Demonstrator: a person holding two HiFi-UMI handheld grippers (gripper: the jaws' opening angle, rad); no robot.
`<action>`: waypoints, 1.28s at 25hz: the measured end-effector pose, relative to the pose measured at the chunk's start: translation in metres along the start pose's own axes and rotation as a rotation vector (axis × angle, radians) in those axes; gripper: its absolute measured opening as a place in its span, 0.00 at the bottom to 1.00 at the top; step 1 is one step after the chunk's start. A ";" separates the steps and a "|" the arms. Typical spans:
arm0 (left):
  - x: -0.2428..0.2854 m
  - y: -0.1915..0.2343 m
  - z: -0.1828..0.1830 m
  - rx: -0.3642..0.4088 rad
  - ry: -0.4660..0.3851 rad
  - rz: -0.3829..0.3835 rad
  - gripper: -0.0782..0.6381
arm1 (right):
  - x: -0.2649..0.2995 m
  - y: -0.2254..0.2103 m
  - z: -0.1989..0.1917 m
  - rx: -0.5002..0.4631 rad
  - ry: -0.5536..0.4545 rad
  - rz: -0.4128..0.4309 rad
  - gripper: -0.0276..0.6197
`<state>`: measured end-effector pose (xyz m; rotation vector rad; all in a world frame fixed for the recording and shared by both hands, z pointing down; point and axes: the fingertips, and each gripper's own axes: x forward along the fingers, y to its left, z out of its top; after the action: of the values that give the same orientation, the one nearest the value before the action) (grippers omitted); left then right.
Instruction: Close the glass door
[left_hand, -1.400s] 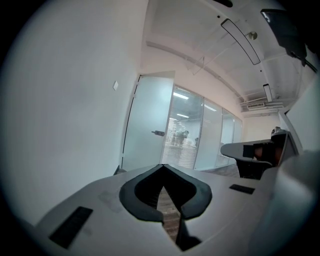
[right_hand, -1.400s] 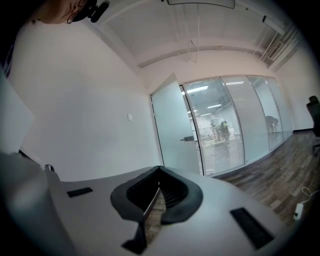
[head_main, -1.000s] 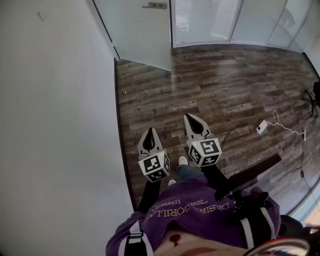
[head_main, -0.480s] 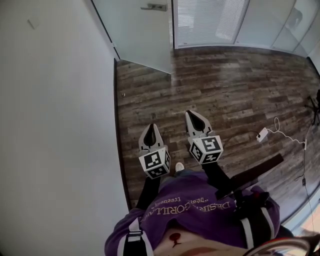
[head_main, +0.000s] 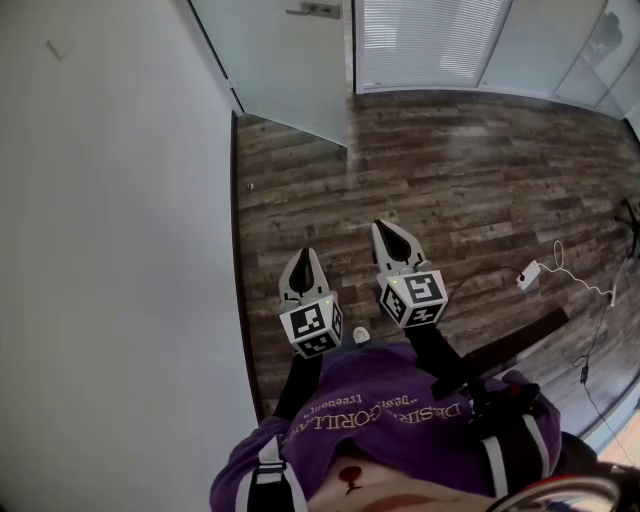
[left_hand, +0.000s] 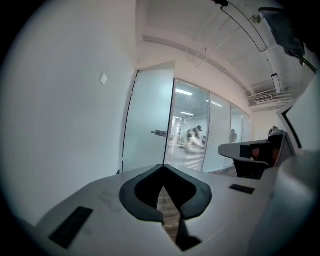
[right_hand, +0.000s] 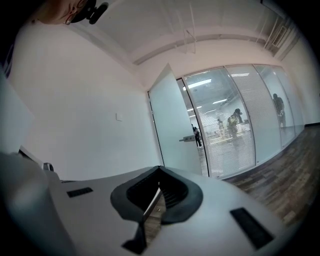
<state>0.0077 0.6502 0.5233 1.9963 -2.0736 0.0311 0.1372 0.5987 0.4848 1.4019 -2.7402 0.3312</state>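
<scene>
Glass door (head_main: 290, 70) stands ajar, free edge apparently clear of frame. Open wood floor (head_main: 480, 190) lies between door and left gripper (head_main: 303, 262), right gripper (head_main: 390, 242). Both jaws closed, empty.

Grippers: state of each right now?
Left gripper: closed, holding nothing.
Right gripper: closed, holding nothing.

Glass door (head_main: 290, 70) is recorded at upper centre, swung open at an angle from the wall (head_main: 110, 250), which fills the left half. Its handle (head_main: 312, 10) is cut by the top edge. Wood floor (head_main: 470, 170) takes the right half. Left gripper (head_main: 304, 254) and right gripper (head_main: 384, 226) are seen side by side at lower centre, jaws together, pointed up-frame, well apart from the door. A white adapter (head_main: 527, 276) with cable is noted at right, a purple shirt (head_main: 390, 420) at bottom.
</scene>
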 end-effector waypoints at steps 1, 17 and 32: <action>0.004 0.004 0.001 0.000 0.000 0.001 0.11 | 0.006 0.001 0.000 0.000 0.001 0.002 0.03; 0.113 0.061 0.050 0.006 0.001 -0.050 0.11 | 0.127 0.000 0.037 -0.004 -0.023 -0.033 0.03; 0.176 0.093 0.061 -0.001 0.006 -0.096 0.11 | 0.192 -0.002 0.042 -0.002 -0.030 -0.081 0.03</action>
<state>-0.0982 0.4712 0.5154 2.0899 -1.9710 0.0184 0.0284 0.4357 0.4708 1.5241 -2.6965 0.3058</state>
